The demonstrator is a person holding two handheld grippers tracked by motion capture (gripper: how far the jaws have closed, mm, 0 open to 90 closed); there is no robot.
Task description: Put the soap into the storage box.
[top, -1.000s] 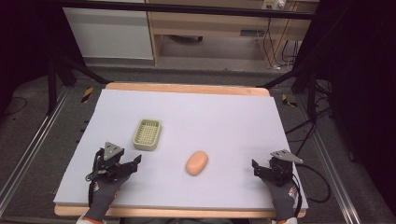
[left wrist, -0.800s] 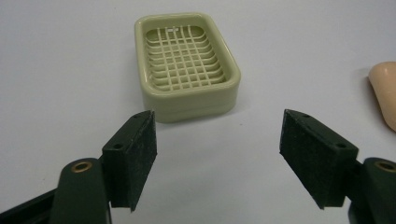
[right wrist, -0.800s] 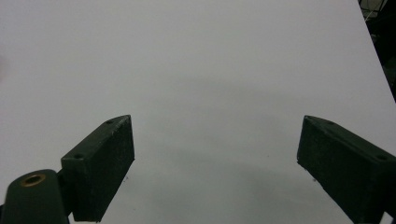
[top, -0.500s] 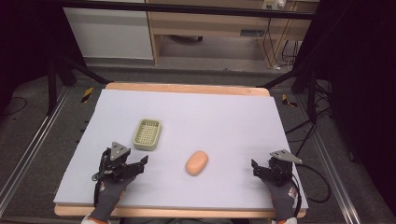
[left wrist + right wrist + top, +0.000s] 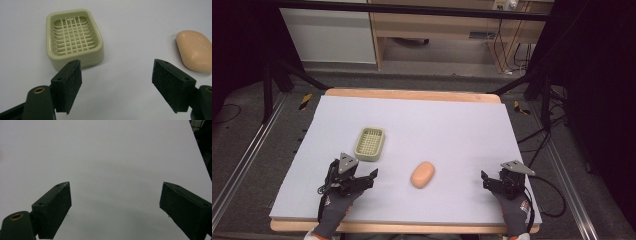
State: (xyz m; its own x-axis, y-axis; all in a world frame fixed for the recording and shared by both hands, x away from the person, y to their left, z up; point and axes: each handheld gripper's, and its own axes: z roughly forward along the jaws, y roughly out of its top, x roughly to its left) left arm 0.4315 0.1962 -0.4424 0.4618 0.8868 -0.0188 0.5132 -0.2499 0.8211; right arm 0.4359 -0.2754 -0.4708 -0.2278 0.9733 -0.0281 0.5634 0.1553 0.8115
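A pale green soap dish [image 5: 370,143] [image 5: 73,37] with a grid floor lies empty on the white table cover. An orange-pink bar of soap [image 5: 423,174] [image 5: 195,50] rests to its right, nearer the front. My left gripper [image 5: 366,180] [image 5: 117,82] hovers near the front left, below the dish and left of the soap. Its jaws have just been opening and hold nothing. My right gripper [image 5: 486,181] [image 5: 115,212] stands open at the front right over bare cover, with nothing between its pads.
The white cover [image 5: 452,130] lies on a wooden table whose edge [image 5: 412,94] shows at the back. Black frame legs, cables and floor rails surround the table. A shelf unit [image 5: 437,30] stands behind.
The left gripper has shifted right, toward the soap, and its jaws have spread wider. The right gripper, dish and soap have stayed put.
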